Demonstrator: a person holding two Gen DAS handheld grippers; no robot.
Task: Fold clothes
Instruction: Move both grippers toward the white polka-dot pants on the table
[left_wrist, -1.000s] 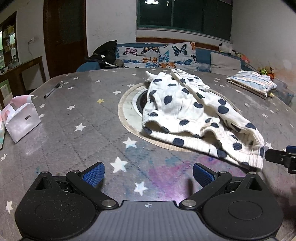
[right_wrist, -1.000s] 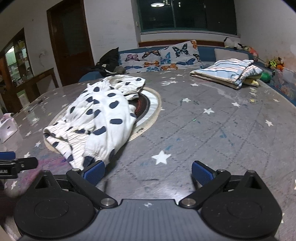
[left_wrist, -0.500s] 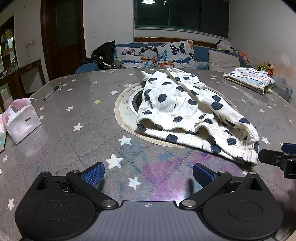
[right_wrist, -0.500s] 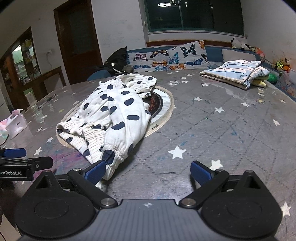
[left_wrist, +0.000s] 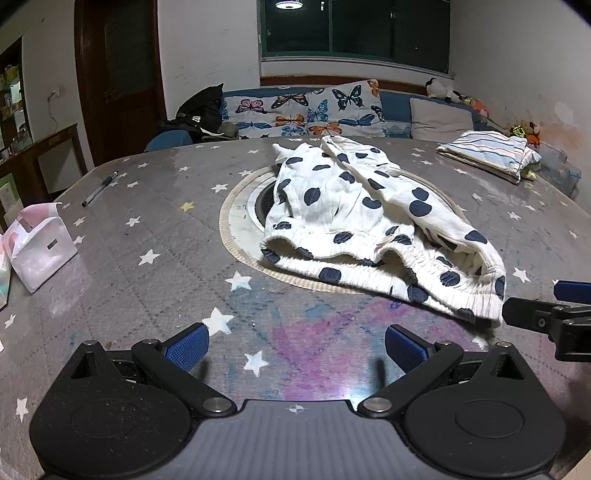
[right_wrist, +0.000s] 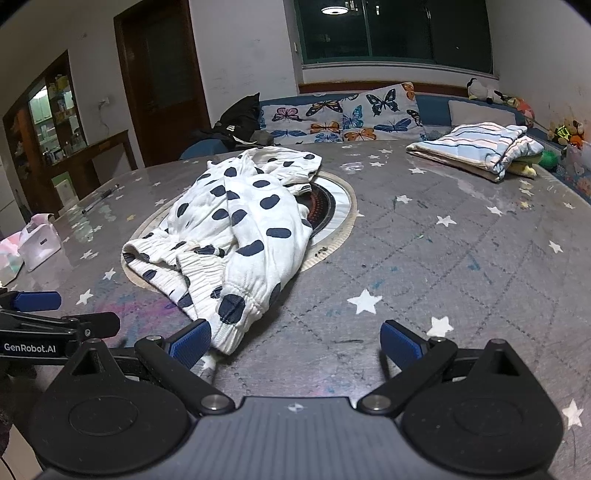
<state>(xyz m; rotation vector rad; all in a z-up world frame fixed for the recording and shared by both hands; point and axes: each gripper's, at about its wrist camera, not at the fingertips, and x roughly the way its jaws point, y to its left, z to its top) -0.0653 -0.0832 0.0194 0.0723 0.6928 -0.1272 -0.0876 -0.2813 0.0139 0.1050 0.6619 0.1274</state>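
A: How do the jaws stand?

B: Both are spread wide and hold nothing. The left gripper (left_wrist: 295, 345) hovers over bare table (left_wrist: 147, 302), short of the waistband. The left pad of the right gripper (right_wrist: 295, 343) is just beside a cuff, maybe touching; I cannot tell.

A: And the clothes?

B: The dotted pants (left_wrist: 369, 221) lie crumpled over the round inset (right_wrist: 340, 206) in the middle. One striped garment (right_wrist: 476, 147) is already folded at the far right. I think the pants are not started: flattening and every fold remain
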